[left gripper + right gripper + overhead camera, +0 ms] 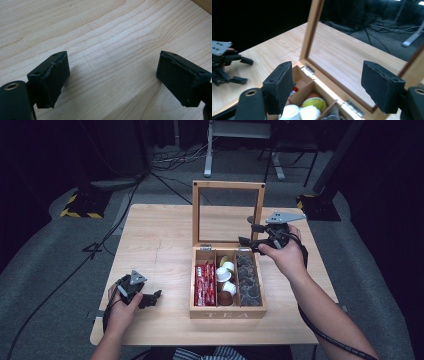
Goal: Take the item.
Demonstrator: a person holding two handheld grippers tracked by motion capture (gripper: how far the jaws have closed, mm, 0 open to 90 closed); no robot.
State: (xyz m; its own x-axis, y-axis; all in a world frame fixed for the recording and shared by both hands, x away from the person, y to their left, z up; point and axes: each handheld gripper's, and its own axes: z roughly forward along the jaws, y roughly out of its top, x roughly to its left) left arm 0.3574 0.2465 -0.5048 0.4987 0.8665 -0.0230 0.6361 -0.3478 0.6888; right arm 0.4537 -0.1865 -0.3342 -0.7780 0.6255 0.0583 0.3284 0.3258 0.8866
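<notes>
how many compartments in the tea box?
3, side by side in the tea box under the upright lid: left compartment with red packets, middle compartment with white and brown capsules, right compartment with dark capsules.

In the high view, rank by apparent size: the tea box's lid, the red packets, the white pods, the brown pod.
1. Lid, standing open, largest by far.
2. Red packets, filling the box's left compartment.
3. White pods as a group.
4. Brown pod, about the size of one white pod, so close to call singly.
</notes>
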